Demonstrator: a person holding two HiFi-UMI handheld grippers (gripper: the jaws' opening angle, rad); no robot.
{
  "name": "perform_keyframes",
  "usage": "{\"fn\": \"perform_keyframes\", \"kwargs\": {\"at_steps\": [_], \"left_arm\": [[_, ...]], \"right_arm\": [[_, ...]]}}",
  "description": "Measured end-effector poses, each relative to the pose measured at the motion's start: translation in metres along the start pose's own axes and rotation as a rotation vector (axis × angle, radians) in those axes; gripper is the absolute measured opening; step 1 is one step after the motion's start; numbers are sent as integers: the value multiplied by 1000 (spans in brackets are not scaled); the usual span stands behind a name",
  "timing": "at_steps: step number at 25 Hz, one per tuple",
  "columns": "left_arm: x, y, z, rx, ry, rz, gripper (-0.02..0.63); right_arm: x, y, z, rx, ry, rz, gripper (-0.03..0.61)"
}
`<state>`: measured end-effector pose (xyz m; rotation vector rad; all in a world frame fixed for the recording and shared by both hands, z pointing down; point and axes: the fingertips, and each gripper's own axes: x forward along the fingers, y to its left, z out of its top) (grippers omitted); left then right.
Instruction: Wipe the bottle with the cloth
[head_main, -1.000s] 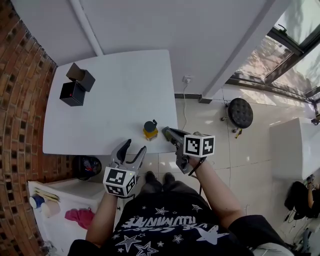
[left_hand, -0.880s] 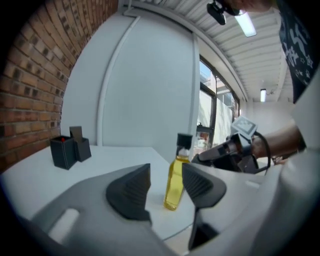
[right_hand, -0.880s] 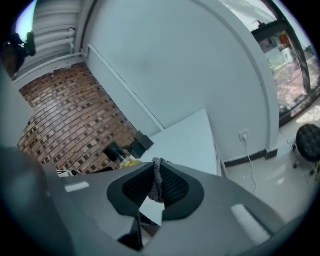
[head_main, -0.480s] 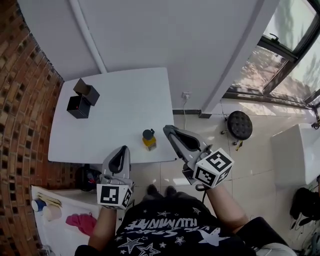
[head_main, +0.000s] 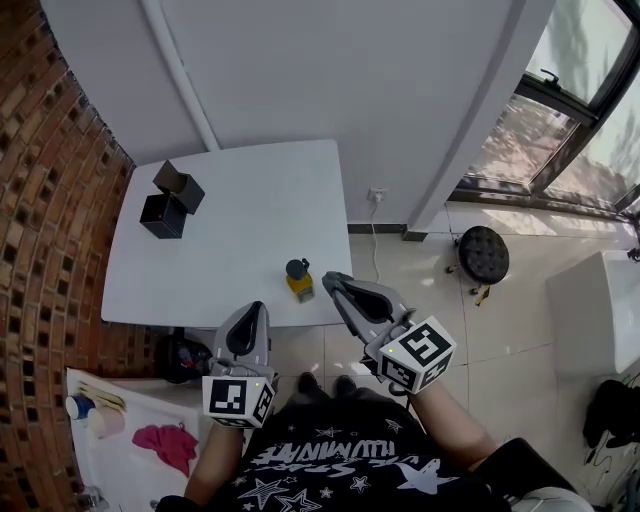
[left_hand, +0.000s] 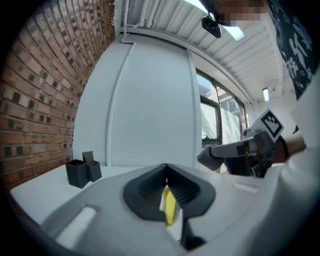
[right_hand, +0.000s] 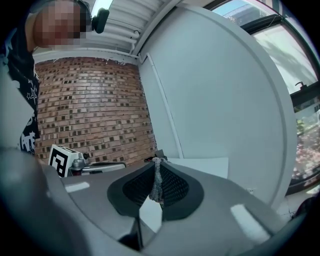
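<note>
My right claw (right_hand: 156, 161) pinches the cloth (right_hand: 156, 184); my left claw (left_hand: 166, 168), pressed together, should open and steady the bottle (head_main: 299, 281) at frame centre.

Left tool (head_main: 250, 309): grey moulded shell with black ribbed pads lining the jaws. At its rear sits a white cube (head_main: 240, 398) bearing black square markers.
Right tool (head_main: 329, 279): the same grey shell and black pads, with a matching marker cube (head_main: 417, 354) behind.
Wearer, behind both tools: black short-sleeved T-shirt (head_main: 330, 465) printed with white stars and lettering.
</note>
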<state>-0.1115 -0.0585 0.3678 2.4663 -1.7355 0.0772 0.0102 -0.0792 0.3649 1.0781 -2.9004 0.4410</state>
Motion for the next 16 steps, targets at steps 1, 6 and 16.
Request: {"fn": "perform_keyframes", "kwargs": {"at_steps": [1,6,16], "left_arm": [[1,0,-2,1,3,5,5],[4,0,-7,-56,0,7,5],[6,-10,-6,-58,-2,-16,5]], "right_arm": [[0,1,0,-6,5,6,34],[0,6,1,-22,13,30,34],[2,11,-4,-27,45,67,34]]}}
